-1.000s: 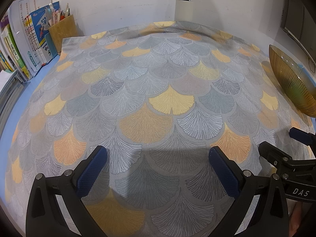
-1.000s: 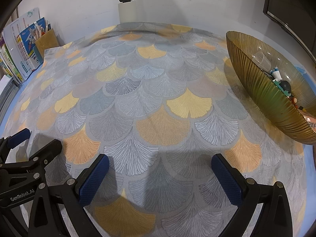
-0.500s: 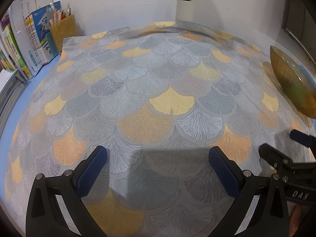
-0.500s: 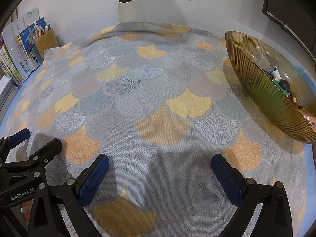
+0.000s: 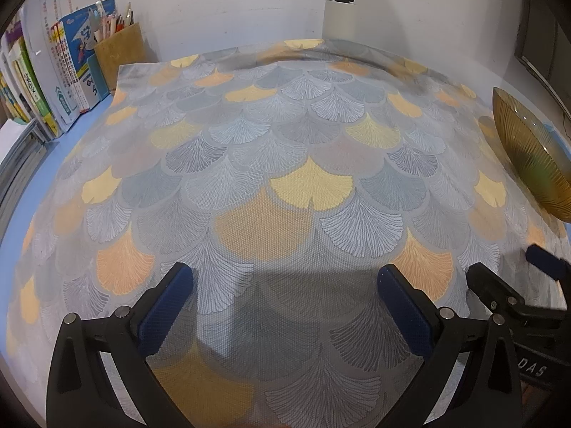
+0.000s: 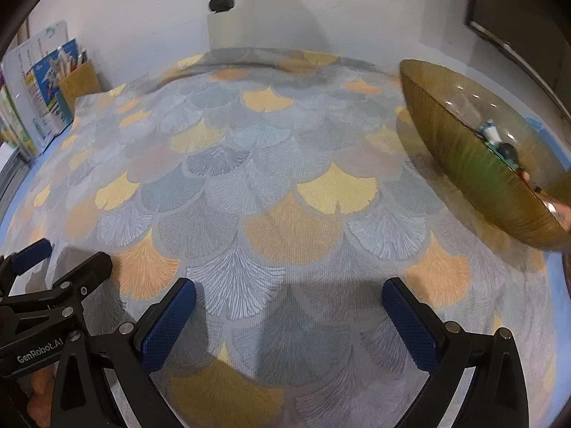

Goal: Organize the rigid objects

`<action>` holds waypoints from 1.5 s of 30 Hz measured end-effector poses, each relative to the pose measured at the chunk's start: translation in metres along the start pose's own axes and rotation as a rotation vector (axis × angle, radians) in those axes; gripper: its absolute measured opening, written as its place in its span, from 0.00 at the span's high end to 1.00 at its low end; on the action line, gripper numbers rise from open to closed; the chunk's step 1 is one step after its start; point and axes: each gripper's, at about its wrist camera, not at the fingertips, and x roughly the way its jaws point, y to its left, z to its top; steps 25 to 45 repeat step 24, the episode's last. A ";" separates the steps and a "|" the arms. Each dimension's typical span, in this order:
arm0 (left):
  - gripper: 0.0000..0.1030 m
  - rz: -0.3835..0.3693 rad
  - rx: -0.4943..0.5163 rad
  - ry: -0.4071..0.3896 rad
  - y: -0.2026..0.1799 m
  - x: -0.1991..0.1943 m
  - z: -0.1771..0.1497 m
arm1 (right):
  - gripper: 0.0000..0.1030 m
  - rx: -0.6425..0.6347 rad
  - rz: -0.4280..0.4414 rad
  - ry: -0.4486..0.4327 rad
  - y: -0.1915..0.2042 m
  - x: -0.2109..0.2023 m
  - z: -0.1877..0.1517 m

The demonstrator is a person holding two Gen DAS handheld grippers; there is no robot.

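An amber ribbed glass bowl (image 6: pixel 478 182) stands at the right of the table, also seen in the left wrist view (image 5: pixel 531 157). Inside it lie small items, among them a white and teal piece (image 6: pixel 493 132) and a dark round one (image 6: pixel 508 149). My right gripper (image 6: pixel 289 321) is open and empty, low over the cloth, left of the bowl. My left gripper (image 5: pixel 285 306) is open and empty too, beside it. Each gripper shows in the other's view: the right one (image 5: pixel 517 274) and the left one (image 6: pixel 59 260).
A ginkgo-leaf patterned cloth (image 5: pixel 285 178) covers the blue table. At the back left stand books (image 5: pixel 53 78) and a brown pen holder (image 5: pixel 119 50). A white post with a black clamp (image 6: pixel 221 18) rises at the back wall. A dark frame (image 6: pixel 517 46) hangs at the right.
Both grippers stay open and empty. The right wrist view has shifted slightly and is a little blurred; the bowl sits marginally lower in it. The left view has barely moved.
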 end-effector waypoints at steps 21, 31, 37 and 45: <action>0.00 -0.001 -0.001 -0.001 0.000 0.000 -0.001 | 0.00 0.002 -0.003 0.002 -0.001 -0.003 0.000; 0.00 0.001 -0.001 -0.001 0.001 0.000 -0.001 | 0.00 0.002 -0.003 0.002 -0.001 -0.003 0.000; 0.00 0.001 -0.001 -0.001 0.001 0.000 -0.001 | 0.00 0.002 -0.003 0.002 -0.001 -0.003 0.000; 0.00 0.001 -0.001 -0.001 0.001 0.000 -0.001 | 0.00 0.002 -0.003 0.002 -0.001 -0.003 0.000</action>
